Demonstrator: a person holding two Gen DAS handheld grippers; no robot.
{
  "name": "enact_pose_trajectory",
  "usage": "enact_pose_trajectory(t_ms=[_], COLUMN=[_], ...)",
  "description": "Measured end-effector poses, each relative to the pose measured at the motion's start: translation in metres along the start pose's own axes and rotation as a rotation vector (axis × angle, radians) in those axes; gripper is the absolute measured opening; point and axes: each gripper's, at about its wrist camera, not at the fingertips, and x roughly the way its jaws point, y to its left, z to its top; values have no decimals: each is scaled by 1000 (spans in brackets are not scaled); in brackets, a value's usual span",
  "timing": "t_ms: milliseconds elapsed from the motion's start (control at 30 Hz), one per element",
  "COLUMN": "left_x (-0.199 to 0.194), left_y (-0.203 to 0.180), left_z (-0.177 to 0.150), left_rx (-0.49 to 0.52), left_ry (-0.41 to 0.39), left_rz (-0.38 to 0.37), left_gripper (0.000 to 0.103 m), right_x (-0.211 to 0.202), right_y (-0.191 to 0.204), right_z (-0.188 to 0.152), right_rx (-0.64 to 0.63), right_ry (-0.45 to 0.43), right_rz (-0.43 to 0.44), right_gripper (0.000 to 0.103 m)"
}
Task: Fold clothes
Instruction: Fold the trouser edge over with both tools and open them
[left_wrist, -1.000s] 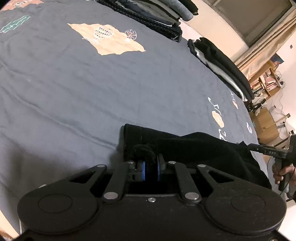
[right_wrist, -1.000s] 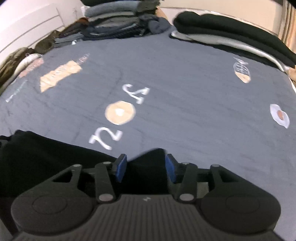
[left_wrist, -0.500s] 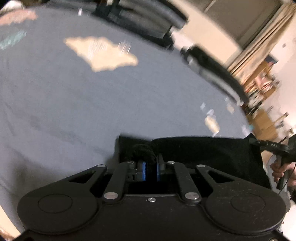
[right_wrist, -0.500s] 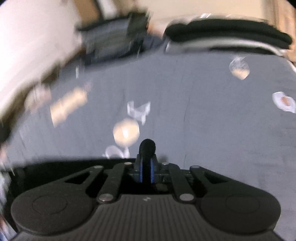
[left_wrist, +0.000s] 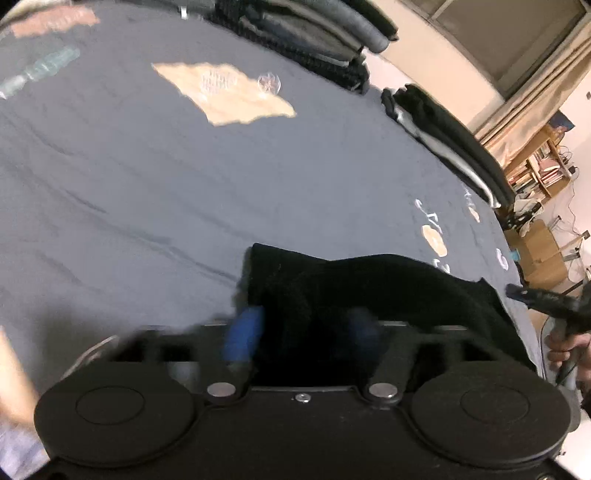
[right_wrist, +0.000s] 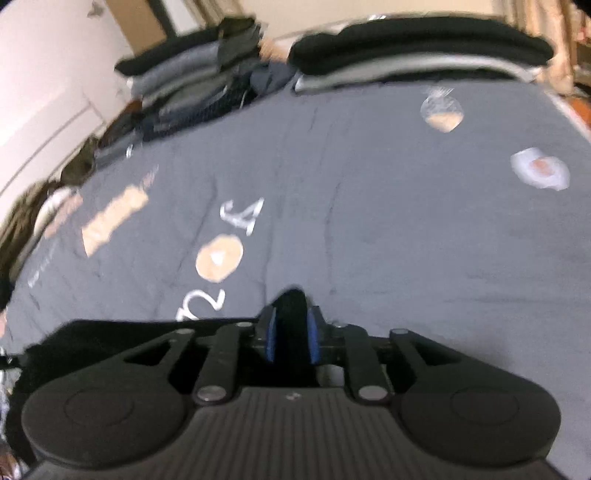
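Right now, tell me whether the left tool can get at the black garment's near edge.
Probably yes. The left tool is open, its blue pads on either side of the black garment on the grey bedspread, and nothing lies between them; motion blur hides actual contact.

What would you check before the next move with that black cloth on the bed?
1. Right gripper clamped on the black fabric garment: ok.
2. Left gripper gripping it: not ok, fingers spread, cloth loose between.
3. Bare grey printed bedspread ahead: ok.
4. Folded clothes stacks clear of the work: ok.
5. Garment lying flat: cannot tell, blurred.
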Motion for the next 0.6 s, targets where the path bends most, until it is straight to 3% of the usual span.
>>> enact_pose_trajectory(t_ms=[133, 300, 500, 533, 567, 600], left_x=[-8, -16, -25, -27, -27, -27], left_y=[-7, -16, -26, -27, -27, -27], left_z=[-21, -47, -78, -83, -85, -86], left_rx=[-10, -26, -45, -48, -46, -42], left_ry=[-6, -14, -23, -25, -22, -18], left_rz=[16, 47, 84, 91, 92, 93], left_gripper=[68, 68, 65, 48, 43, 41], right_x=[-55, -85, -75, -75, -74, -74], right_y=[-4, -1, 4, 4, 2, -1], right_z=[-21, -71, -104, -108, -111, -114], right_rx=[20, 37, 93, 104, 135, 166], right_ry=[-14, 53, 121, 111, 93, 75], right_rz=[39, 14, -33, -40, -44, -45], right_gripper=[48, 53, 54, 52, 48, 32])
